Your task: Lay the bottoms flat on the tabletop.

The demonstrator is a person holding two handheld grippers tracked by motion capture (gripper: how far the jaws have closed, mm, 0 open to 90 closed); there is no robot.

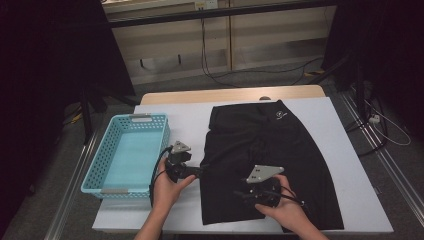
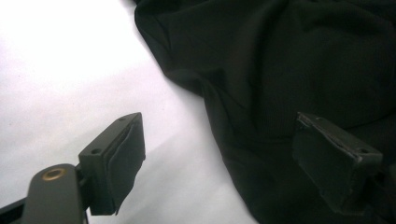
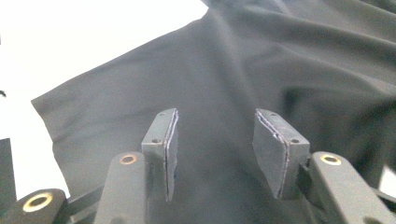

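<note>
Black soft shorts (image 1: 265, 160) lie creased on white table (image 1: 190, 120); left gripper (image 2: 219, 163) & right gripper (image 3: 215, 149) both released, jaws apart over fabric.

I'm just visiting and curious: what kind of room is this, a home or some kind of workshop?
Probably a lab or recording workspace, not a home. A white-covered table holds only a black garment and a blue basket, cables trail over the carpet behind, and dark frames stand at both sides.

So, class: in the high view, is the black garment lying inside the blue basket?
No, the black garment lies spread on the white table, beside the blue basket.
</note>
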